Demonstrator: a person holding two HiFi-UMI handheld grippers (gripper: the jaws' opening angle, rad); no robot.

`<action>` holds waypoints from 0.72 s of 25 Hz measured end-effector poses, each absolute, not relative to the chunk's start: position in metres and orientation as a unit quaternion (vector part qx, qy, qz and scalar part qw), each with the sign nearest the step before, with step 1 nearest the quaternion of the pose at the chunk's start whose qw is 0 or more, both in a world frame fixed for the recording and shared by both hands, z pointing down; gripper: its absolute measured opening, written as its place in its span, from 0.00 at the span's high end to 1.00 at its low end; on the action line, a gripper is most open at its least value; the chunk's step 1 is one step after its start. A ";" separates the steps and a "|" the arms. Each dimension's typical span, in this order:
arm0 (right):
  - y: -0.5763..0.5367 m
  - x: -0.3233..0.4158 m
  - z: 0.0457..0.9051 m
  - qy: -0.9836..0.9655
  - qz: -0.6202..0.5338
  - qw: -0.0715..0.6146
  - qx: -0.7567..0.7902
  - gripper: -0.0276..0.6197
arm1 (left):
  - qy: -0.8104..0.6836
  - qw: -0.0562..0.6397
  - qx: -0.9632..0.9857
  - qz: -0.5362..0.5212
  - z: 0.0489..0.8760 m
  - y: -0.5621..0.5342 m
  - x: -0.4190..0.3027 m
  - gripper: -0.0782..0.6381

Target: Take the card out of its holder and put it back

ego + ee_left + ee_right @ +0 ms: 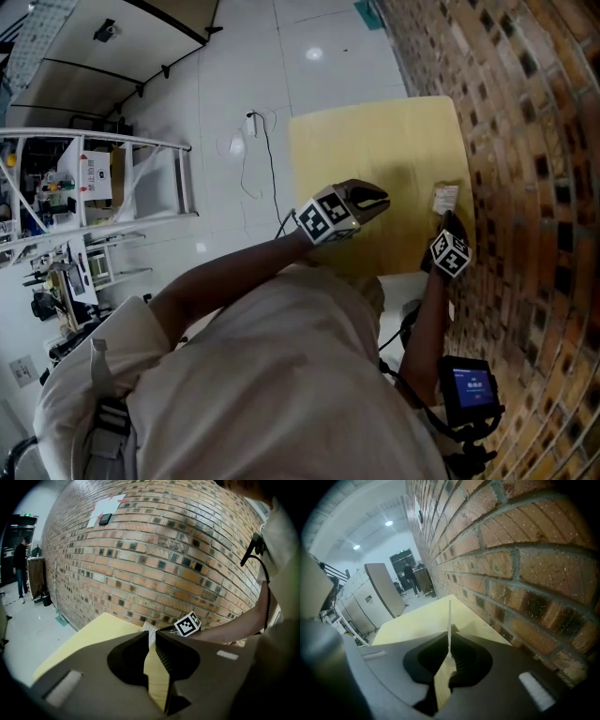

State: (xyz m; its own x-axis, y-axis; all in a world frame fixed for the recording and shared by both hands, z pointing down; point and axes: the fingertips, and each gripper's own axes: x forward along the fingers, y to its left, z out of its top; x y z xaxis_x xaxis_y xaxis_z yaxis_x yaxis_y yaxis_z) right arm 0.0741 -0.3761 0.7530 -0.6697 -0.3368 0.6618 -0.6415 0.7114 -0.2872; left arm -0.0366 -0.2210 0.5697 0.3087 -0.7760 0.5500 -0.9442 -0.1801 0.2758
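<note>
Your right hand-held gripper [449, 654] clamps the upright card [449, 620] at the far right of the tabletop [417, 623], beside the brick wall [515, 569]. Lift it straight, without twisting the thin edge. Your left hand-held gripper [152, 641] hovers empty, jaws barely parted.

Brick wall [525, 141], glossy white floor [309, 84], pale yellow table [375, 141] against it, white metal rack [94, 178]

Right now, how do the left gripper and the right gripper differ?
The right gripper is shut on the card, which shows edge-on. The left gripper holds nothing, with a narrow gap between its jaws. The right gripper is close to the wall, and the left gripper is farther from it. Both are over the table.
</note>
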 end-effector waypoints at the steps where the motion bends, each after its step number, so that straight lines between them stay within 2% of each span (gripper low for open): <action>1: -0.376 0.074 0.752 -0.877 0.258 0.293 0.281 0.93 | -0.570 0.291 0.755 0.144 0.569 -0.220 -0.037 0.80; 18: -0.381 0.086 0.706 -0.880 0.250 0.251 0.315 0.94 | -0.557 0.278 0.770 0.138 0.558 -0.215 -0.036 0.80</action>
State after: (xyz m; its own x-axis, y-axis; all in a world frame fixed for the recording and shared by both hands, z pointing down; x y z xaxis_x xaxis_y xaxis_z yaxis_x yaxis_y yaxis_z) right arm 0.0860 -0.3812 0.7060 -0.6759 -0.4289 0.5993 -0.6801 0.6763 -0.2831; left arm -0.0363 -0.2147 0.5585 0.3411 -0.7813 0.5227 -0.9351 -0.2249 0.2740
